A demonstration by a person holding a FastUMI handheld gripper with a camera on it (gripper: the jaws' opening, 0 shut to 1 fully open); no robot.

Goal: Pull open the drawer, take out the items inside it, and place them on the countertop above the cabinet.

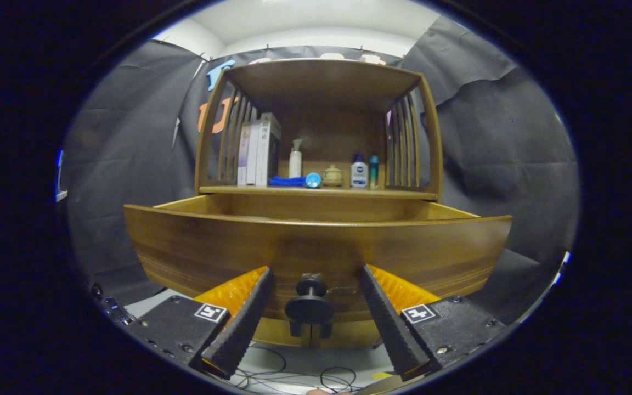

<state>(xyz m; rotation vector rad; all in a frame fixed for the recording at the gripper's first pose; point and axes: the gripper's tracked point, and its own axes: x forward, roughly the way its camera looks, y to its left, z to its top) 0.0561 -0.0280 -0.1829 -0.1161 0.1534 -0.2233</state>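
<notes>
Wooden drawer (316, 247) already stands pulled out under the worktop (319, 192), its dark knob (309, 307) between our spread fingers (239, 323), which touch nothing. We cannot see inside it, so items may be missed if the gripper (316, 323) stays this low. It points level at the drawer front, centred on the knob.

The drawer (316, 249) and cabinet (321, 88) are warm brown wood with visible grain, the knob (309, 304) is black, and on the countertop (316, 191) sit white and lilac boxes (258, 148), a blue cloth (286, 181), a white pump bottle (295, 160), a tan jar (332, 176) and a teal bottle (373, 170).
</notes>
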